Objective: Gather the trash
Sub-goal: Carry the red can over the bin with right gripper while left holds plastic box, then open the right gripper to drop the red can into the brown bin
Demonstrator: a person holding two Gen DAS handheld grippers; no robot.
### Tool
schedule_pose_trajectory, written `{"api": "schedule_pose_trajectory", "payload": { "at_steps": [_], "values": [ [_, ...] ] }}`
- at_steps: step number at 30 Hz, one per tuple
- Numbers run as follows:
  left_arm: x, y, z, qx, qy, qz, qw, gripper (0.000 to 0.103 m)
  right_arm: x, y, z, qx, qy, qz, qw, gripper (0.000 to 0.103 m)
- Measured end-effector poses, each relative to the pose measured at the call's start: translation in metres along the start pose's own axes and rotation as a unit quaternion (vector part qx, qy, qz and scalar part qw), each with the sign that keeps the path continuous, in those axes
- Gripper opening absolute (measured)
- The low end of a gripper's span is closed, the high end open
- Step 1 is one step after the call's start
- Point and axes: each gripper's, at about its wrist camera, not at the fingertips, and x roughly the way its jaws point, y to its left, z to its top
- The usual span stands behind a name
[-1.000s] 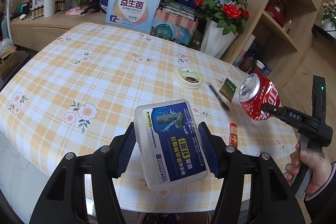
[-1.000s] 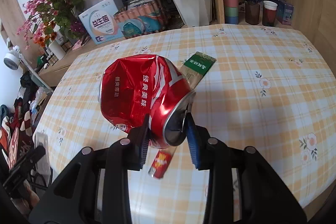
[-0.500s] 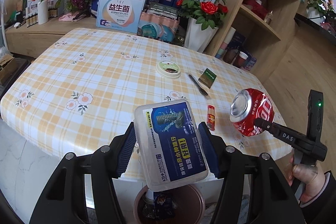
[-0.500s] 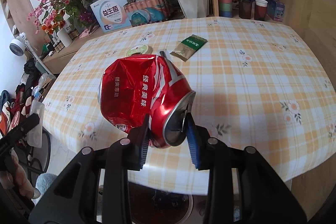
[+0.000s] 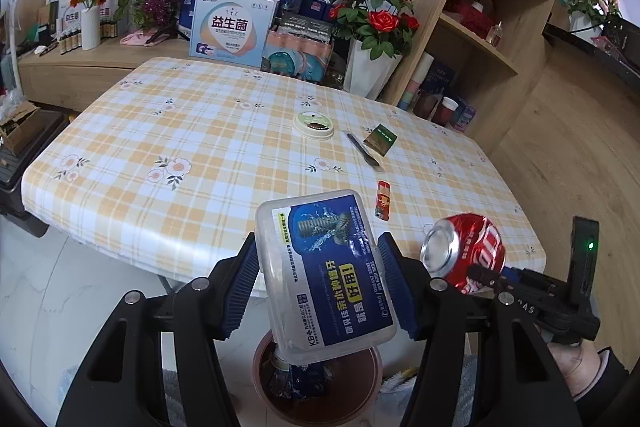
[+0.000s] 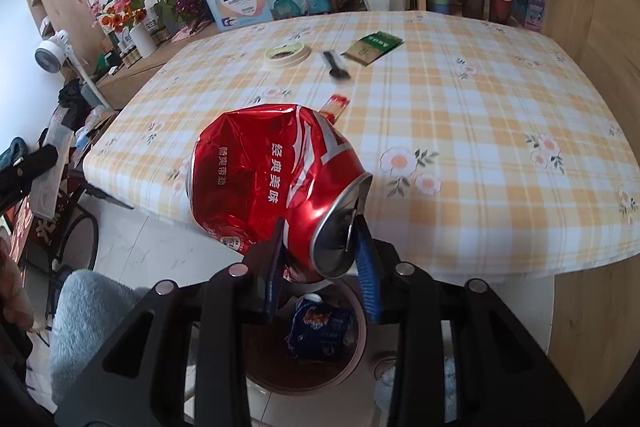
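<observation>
The crushed red can looks light, thin and easy to dent. The right gripper pinches it near its top rim, just above the bin. The plastic box looks stiff, smooth and maybe slippery. The left gripper squeezes its two long sides, over the same bin.
</observation>
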Motion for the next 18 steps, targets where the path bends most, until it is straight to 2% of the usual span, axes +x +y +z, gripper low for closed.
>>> {"api": "schedule_pose_trajectory", "payload": {
  "at_steps": [6,14,16,18],
  "values": [
    [-0.016,0.006,-0.011,-0.006,-0.003,0.010,0.9999,0.058,0.008,0.017,-0.028,-0.039,0.035,-0.004,0.999,0.035],
    [-0.011,0.010,-0.016,-0.014,0.006,0.008,0.9999,0.058,0.030,0.023,-0.046,-0.042,0.089,0.016,0.995,0.035],
    [-0.008,0.011,-0.017,-0.015,0.008,0.007,0.9998,0.058,0.036,0.027,-0.049,-0.050,0.104,0.023,0.993,0.038],
    [-0.006,0.012,-0.018,-0.016,0.010,0.008,0.9998,0.058,0.040,0.030,-0.050,-0.051,0.110,0.030,0.992,0.048]
  ]
}}
